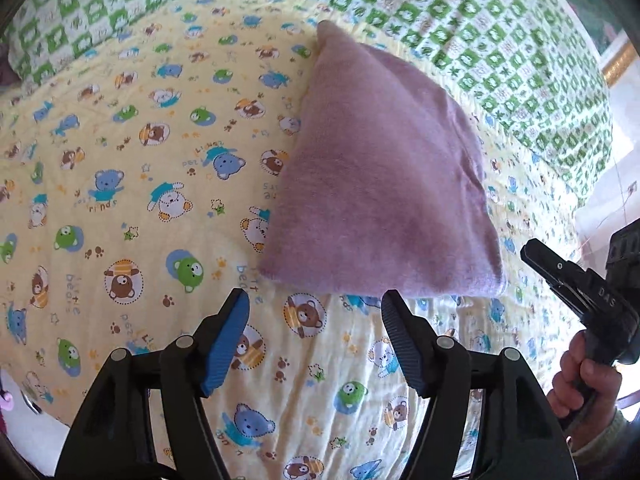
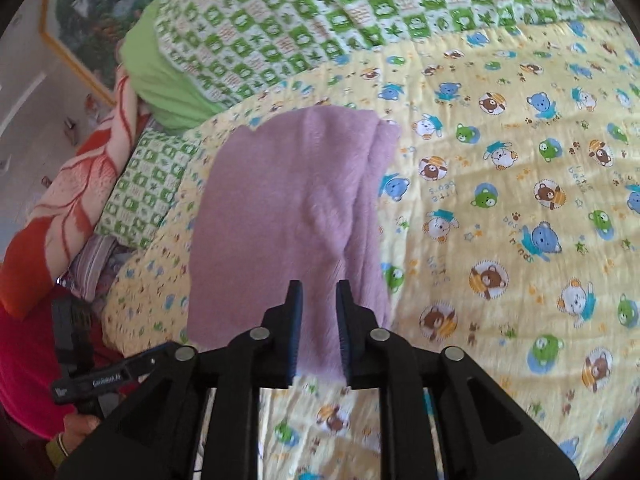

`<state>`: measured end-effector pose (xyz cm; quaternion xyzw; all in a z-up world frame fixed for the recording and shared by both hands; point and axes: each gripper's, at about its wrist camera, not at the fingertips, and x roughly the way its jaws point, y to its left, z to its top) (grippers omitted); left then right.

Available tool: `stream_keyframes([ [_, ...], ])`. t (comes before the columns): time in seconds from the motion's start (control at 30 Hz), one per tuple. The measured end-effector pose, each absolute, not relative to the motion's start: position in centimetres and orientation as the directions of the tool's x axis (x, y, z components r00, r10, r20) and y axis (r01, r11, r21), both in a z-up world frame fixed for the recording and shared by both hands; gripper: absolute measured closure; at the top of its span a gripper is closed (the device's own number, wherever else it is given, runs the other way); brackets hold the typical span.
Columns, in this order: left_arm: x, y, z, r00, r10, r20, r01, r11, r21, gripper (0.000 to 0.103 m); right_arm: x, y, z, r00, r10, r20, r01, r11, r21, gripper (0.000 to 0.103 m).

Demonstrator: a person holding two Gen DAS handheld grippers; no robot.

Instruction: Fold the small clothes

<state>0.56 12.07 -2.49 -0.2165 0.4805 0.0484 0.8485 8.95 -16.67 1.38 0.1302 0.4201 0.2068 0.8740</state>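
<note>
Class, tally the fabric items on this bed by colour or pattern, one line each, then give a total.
Purple folded cloth: 1
Yellow bear-print sheet: 1
Green checked quilt: 1
Green checked pillow: 1
Orange-red blanket: 1
Total: 5

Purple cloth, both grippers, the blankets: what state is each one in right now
Purple cloth: folded, lying flat on the bear blanket, not held.
Left gripper: jaws wide open, empty, just short of the cloth.
Right gripper: jaws partly open, empty, over the cloth's near edge.
Bear blanket: spread out.
Green blanket: bunched behind.
</note>
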Motion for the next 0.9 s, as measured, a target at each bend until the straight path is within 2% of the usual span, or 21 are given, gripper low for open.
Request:
stream_keyframes([
  [0.27, -1.0, 7.4, -0.9, 0.575, 0.031, -0.817, -0.231, 0.965, -0.126, 0.025, 4.6, -15.0, -0.2, 0.524, 0.462, -0.716, -0.335, 0.884, 0.325, 0.075],
  [0.33, -1.2, 7.1, -1.1, 0.579, 0.048, -0.814, -0.226, 0.968, -0.104, 0.025, 3.9, -14.7, -0.6, 0.52, 0.454, -0.723, -0.345, 0.886, 0.308, 0.069],
  [0.4, -1.5, 6.5, -1.2, 0.581, 0.063, -0.811, -0.221, 0.972, -0.083, 0.025, 3.4, -14.4, -0.9, 0.524, 0.45, -0.723, -0.355, 0.887, 0.295, 0.059],
  [0.5, -2.2, 5.7, -1.5, 0.58, 0.093, -0.809, -0.216, 0.975, -0.043, 0.025, 2.6, -14.2, -1.1, 0.538, 0.445, -0.716, -0.367, 0.888, 0.276, 0.048],
  [0.63, -2.1, 6.1, -1.9, 0.567, 0.093, -0.819, -0.211, 0.977, -0.035, 0.025, 2.0, -14.2, -1.2, 0.554, 0.426, -0.715, -0.374, 0.895, 0.243, 0.04],
  [0.77, -1.9, 6.7, -1.6, 0.582, 0.101, -0.807, -0.215, 0.976, -0.034, 0.023, 1.7, -14.4, -0.9, 0.573, 0.409, -0.71, -0.354, 0.905, 0.236, 0.024],
  [0.9, -1.5, 7.1, -1.1, 0.604, 0.116, -0.788, -0.203, 0.979, -0.012, 0.02, 1.5, -14.0, -0.7, 0.601, 0.375, -0.706, -0.342, 0.919, 0.197, 0.02],
])
